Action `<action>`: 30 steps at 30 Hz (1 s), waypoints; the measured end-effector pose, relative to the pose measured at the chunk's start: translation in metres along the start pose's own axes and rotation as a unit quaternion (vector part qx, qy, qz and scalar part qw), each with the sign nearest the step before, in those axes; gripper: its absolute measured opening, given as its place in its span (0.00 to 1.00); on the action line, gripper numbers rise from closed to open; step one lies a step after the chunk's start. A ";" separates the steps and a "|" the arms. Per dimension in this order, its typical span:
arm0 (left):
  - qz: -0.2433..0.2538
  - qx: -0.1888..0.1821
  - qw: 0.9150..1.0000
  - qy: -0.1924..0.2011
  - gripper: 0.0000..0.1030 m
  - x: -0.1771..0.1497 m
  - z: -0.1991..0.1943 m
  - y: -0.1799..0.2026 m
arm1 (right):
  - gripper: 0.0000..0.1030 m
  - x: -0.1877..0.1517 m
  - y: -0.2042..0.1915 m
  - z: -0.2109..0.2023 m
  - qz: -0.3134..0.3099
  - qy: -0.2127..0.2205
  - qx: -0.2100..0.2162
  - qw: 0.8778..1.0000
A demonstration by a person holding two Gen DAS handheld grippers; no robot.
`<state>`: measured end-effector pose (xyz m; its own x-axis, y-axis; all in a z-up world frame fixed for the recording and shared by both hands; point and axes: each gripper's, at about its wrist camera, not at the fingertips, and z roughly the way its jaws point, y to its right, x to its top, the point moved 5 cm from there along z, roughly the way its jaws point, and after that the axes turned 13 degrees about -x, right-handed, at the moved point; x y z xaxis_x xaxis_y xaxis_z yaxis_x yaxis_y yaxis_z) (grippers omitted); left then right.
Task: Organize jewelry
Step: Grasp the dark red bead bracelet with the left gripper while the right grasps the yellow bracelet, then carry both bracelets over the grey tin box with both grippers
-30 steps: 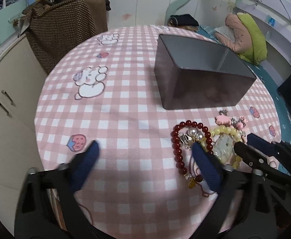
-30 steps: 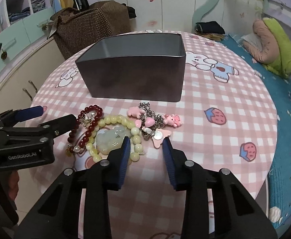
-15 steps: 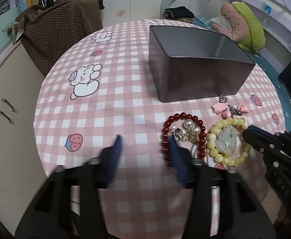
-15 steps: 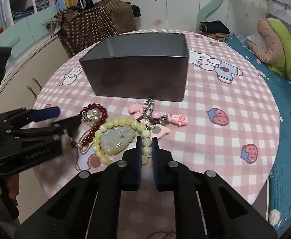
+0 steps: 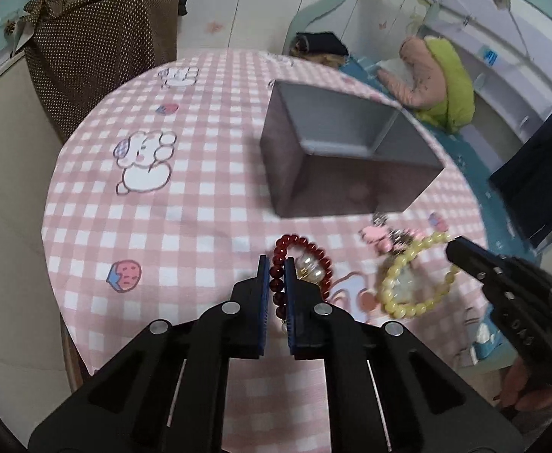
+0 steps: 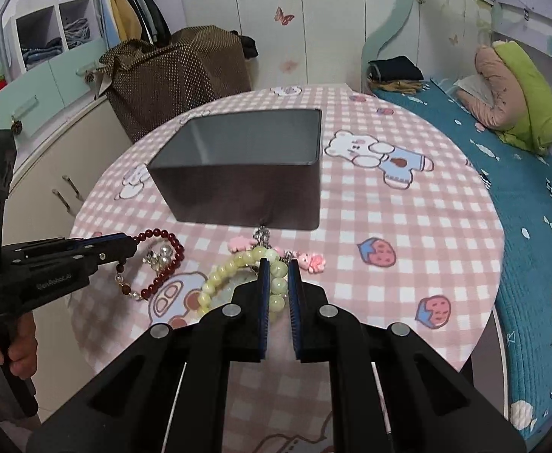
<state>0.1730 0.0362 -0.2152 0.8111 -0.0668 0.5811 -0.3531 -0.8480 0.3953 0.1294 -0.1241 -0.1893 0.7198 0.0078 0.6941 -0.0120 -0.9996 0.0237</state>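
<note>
A round table (image 6: 408, 204) in pink checked cloth was seen from two handheld grippers; the jewelry lay near the table's near edge, in front of a grey box (image 6: 245, 173) set toward the middle.

The left gripper (image 5: 276, 268) was closing, its blue pads pressed on the red bead bracelet (image 5: 323, 260); the right gripper (image 6: 276, 268) was clamped narrowly on the pale green bead bracelet (image 6: 219, 275), which appeared partly raised off the cloth.

Risks were judged as follows: the round beads could roll out of the flat pads if either grip was held off-centre; the green bracelet's jade pendant (image 5: 404, 283) could swing and snag the pink charm chain (image 6: 310, 258) just beside it; the pearl earrings (image 6: 162, 255) lying inside the red loop could be dragged off the near edge; an elastic cord could be strained if the bracelets were tangled.

Counted: two grippers; two bracelets; one charm chain; one cluster of earrings, number unclear; one box, divided into two compartments.
</note>
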 end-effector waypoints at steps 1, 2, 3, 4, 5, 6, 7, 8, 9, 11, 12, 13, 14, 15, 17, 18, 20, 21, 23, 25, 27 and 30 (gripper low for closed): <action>-0.001 -0.011 1.000 0.006 0.08 0.003 -0.004 0.003 | 0.09 0.003 0.000 -0.002 -0.001 0.006 -0.001 1.000; -0.002 -0.021 1.000 0.011 0.08 0.006 -0.008 0.007 | 0.09 0.005 0.000 -0.004 -0.002 0.012 -0.001 1.000; -0.002 -0.028 0.999 0.015 0.08 0.008 -0.010 0.010 | 0.09 0.007 0.000 -0.007 -0.001 0.016 0.000 1.000; -0.004 -0.041 0.999 0.019 0.08 0.011 -0.014 0.014 | 0.09 0.010 0.001 -0.009 0.001 0.021 0.001 1.000; -0.009 -0.052 0.998 0.019 0.08 0.013 -0.016 0.017 | 0.09 0.013 0.001 -0.011 0.002 0.025 0.002 1.000; -0.014 -0.063 0.998 0.019 0.08 0.016 -0.017 0.018 | 0.09 0.015 0.002 -0.012 0.003 0.028 0.001 1.000; -0.014 -0.076 0.997 0.023 0.08 0.019 -0.019 0.022 | 0.09 0.018 0.003 -0.015 0.003 0.034 -0.001 0.999; -0.013 -0.081 0.996 0.026 0.08 0.021 -0.021 0.025 | 0.09 0.019 0.003 -0.016 0.003 0.038 -0.002 0.999; -0.009 -0.081 0.996 0.030 0.08 0.023 -0.023 0.028 | 0.09 0.022 0.004 -0.018 0.004 0.042 -0.002 0.999; -0.003 -0.081 0.996 0.040 0.08 0.028 -0.029 0.034 | 0.09 0.025 0.004 -0.020 0.005 0.048 -0.002 0.999; -0.002 -0.084 0.995 0.043 0.08 0.029 -0.032 0.037 | 0.09 0.026 0.004 -0.021 0.004 0.051 -0.003 0.999; 0.001 -0.087 0.995 0.048 0.08 0.032 -0.034 0.040 | 0.09 0.028 0.004 -0.023 0.005 0.055 -0.002 0.998; 0.004 -0.086 0.995 0.052 0.08 0.032 -0.036 0.042 | 0.09 0.029 0.003 -0.024 0.004 0.058 -0.001 0.998; 0.009 -0.086 0.995 0.056 0.08 0.034 -0.039 0.044 | 0.09 0.031 0.003 -0.026 0.004 0.060 0.000 0.998; 0.013 -0.086 0.994 0.061 0.08 0.037 -0.042 0.048 | 0.09 0.035 0.002 -0.028 0.003 0.067 0.002 0.998; 0.014 -0.086 0.994 0.065 0.08 0.039 -0.044 0.050 | 0.09 0.038 0.003 -0.030 0.004 0.072 0.004 0.997; 0.016 -0.086 0.994 0.070 0.08 0.043 -0.046 0.053 | 0.09 0.043 0.002 -0.035 0.002 0.082 0.008 0.997; 0.017 -0.086 0.994 0.073 0.08 0.045 -0.048 0.055 | 0.09 0.045 0.001 -0.036 0.001 0.086 0.008 0.996; 0.022 -0.088 0.993 0.081 0.08 0.051 -0.053 0.059 | 0.09 0.052 0.001 -0.041 0.001 0.098 0.010 0.995; 0.029 -0.087 0.991 0.092 0.08 0.058 -0.058 0.064 | 0.09 0.060 0.001 -0.046 0.002 0.111 0.012 0.994; 0.036 -0.090 0.990 0.102 0.08 0.065 -0.063 0.068 | 0.09 0.067 0.001 -0.050 0.003 0.122 0.013 0.992; 0.045 -0.087 0.988 0.119 0.08 0.079 -0.070 0.072 | 0.09 0.079 0.002 -0.052 0.008 0.136 0.014 0.991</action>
<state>0.1793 0.0069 -0.0912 0.6468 0.0046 0.7626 -0.5108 -0.7399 0.4378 0.1502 -0.1243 -0.0976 0.5057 -0.0049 0.8627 -0.0005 -1.0000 -0.0053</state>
